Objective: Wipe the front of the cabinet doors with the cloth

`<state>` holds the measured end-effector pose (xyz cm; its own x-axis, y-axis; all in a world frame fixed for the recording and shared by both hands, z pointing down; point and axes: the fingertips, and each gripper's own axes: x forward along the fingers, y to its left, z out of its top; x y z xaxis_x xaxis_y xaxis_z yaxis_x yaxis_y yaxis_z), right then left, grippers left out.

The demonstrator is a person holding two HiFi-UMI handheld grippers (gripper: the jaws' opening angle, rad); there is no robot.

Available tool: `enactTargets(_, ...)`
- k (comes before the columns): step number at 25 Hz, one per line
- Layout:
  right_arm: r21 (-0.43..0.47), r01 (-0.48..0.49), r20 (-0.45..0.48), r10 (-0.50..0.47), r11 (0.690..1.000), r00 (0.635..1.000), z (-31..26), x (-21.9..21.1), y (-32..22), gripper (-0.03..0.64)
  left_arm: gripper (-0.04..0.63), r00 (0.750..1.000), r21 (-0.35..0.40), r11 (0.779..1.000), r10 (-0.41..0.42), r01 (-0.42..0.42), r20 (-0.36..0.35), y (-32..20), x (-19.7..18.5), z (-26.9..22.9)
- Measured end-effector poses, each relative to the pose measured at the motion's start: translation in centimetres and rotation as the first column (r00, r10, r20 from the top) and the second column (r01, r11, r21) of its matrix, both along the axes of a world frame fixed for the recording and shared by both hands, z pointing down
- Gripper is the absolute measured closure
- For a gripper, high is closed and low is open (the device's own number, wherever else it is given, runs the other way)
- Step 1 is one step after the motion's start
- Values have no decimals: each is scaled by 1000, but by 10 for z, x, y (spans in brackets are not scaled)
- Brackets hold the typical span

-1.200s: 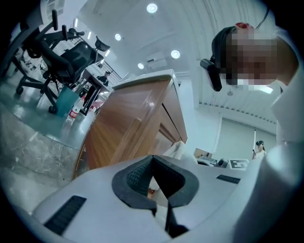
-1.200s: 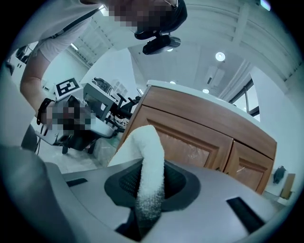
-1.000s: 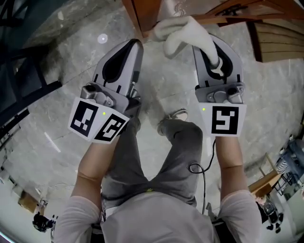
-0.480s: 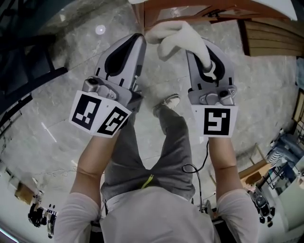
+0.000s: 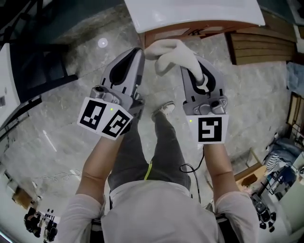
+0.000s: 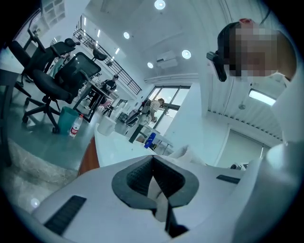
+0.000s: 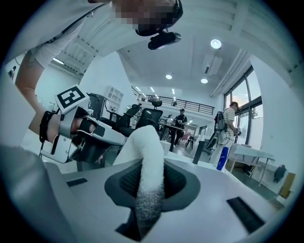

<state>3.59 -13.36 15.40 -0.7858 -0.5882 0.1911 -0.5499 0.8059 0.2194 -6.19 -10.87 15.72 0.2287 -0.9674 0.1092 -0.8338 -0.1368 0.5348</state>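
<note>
A white cloth (image 5: 173,52) hangs stretched between my two grippers, just in front of the cabinet. The cabinet has a white top (image 5: 190,13) and a brown wooden front (image 5: 175,32). My right gripper (image 5: 195,66) is shut on one end of the cloth (image 7: 145,156), which stands up out of its jaws. My left gripper (image 5: 140,51) is shut too, with a thin strip of cloth pinched between its pads (image 6: 137,178). More of the cloth (image 6: 187,153) shows beyond them. Both grippers sit side by side at about knee height.
Grey marble floor (image 5: 57,137) lies below, with the person's legs and a shoe (image 5: 164,110) between the grippers. A slatted wooden panel (image 5: 259,45) is at the right, dark furniture (image 5: 38,71) at the left. Office chairs (image 6: 71,76), a green bin (image 6: 66,118) and a bottle (image 6: 73,128) stand further off.
Both grippers and the cloth have shifted slightly left and down in the view. The cabinet's white top has come into sight above them. Both grips on the cloth are unchanged.
</note>
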Motion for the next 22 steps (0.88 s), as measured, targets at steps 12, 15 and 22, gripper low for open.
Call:
enactTargets(12,64,-23,22,21,998,1000,-194,21,34,535,578,1000,92,996,4,-2,-22,17,6,-190)
enactTargets(15,84,-36,45,32,996,998,-231,25,44,535,578,1000,118,993,2,0,-16,25,5,-226)
enactTargets(22,113,-39,61,33,993,998,-295,47,74,535,578,1000,145,989,-13,13,-7,63,10,-277)
